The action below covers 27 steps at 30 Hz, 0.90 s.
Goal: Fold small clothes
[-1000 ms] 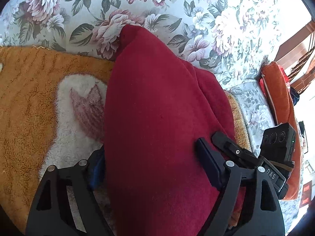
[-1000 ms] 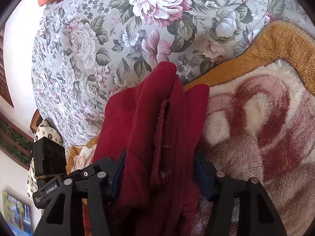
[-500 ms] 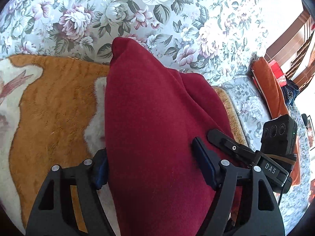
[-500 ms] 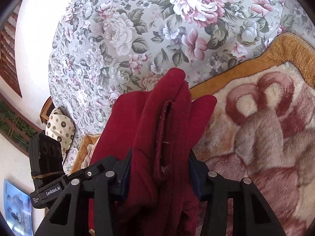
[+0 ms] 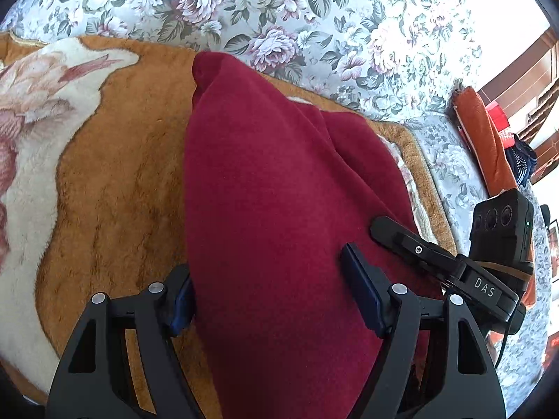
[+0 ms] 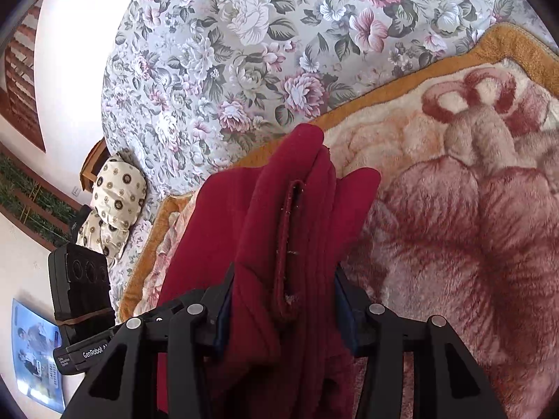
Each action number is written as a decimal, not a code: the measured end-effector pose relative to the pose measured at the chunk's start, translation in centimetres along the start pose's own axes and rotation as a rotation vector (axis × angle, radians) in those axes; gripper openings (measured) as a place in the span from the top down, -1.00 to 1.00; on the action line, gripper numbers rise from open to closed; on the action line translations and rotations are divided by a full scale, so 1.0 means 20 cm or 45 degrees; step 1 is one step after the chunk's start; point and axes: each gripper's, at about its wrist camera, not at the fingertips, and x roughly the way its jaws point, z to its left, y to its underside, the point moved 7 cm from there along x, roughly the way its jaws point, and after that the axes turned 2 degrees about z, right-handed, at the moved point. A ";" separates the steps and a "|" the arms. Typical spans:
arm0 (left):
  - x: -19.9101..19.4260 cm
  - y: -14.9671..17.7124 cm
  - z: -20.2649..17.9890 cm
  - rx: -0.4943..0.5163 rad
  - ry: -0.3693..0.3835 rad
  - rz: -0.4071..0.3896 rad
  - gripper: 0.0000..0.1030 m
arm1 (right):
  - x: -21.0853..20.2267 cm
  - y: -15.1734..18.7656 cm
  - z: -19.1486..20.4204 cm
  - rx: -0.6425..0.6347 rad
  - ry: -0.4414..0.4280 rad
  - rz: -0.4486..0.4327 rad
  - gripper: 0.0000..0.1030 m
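A dark red fleece garment hangs between both grippers above an orange and cream plush blanket. My left gripper is shut on a thick bunch of it, and the cloth fills the space between its fingers. In the right wrist view the same red garment shows a folded edge with a seam running down its middle. My right gripper is shut on that bunched edge. The other gripper's body shows in each view at the side, close by.
A floral bedsheet covers the bed beyond the blanket. An orange cloth and other items lie at the bed's right edge. A cream dotted pillow sits at the left edge in the right wrist view, with wall and wooden trim behind.
Both grippers have moved with the garment over the blanket; more blanket and less bedsheet shows under the cloth. The grip on the cloth is unchanged.
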 end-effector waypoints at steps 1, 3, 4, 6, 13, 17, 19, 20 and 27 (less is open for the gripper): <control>0.01 0.02 0.01 0.009 -0.017 0.000 -0.46 | 0.01 0.02 -0.01 -0.019 0.035 0.011 0.08; 0.02 0.05 0.01 0.031 -0.050 0.001 -0.47 | 0.02 0.04 -0.02 -0.016 0.066 0.034 0.05; 0.02 0.06 0.02 0.026 -0.055 0.008 -0.48 | 0.02 0.04 -0.03 -0.003 0.069 0.042 0.01; 0.02 0.06 0.04 -0.010 -0.042 0.030 -0.50 | 0.01 0.05 -0.04 0.009 0.079 0.059 -0.04; -0.18 -0.03 0.08 0.013 -0.193 -0.150 -0.50 | -0.19 -0.13 0.02 -0.078 0.182 -0.094 -0.05; -0.16 -0.15 0.10 0.000 -0.238 -0.162 -0.50 | -0.12 -0.29 0.08 -0.116 0.206 -0.075 -0.06; -0.12 -0.20 0.11 -0.020 -0.272 -0.153 -0.50 | -0.03 -0.33 0.08 -0.119 0.221 -0.041 -0.05; -0.09 -0.21 0.12 -0.027 -0.282 -0.144 -0.50 | 0.03 -0.34 0.08 -0.121 0.215 -0.012 0.04; 0.04 -0.21 0.14 -0.002 -0.275 -0.108 -0.51 | 0.11 -0.34 0.02 -0.251 0.381 -0.026 0.85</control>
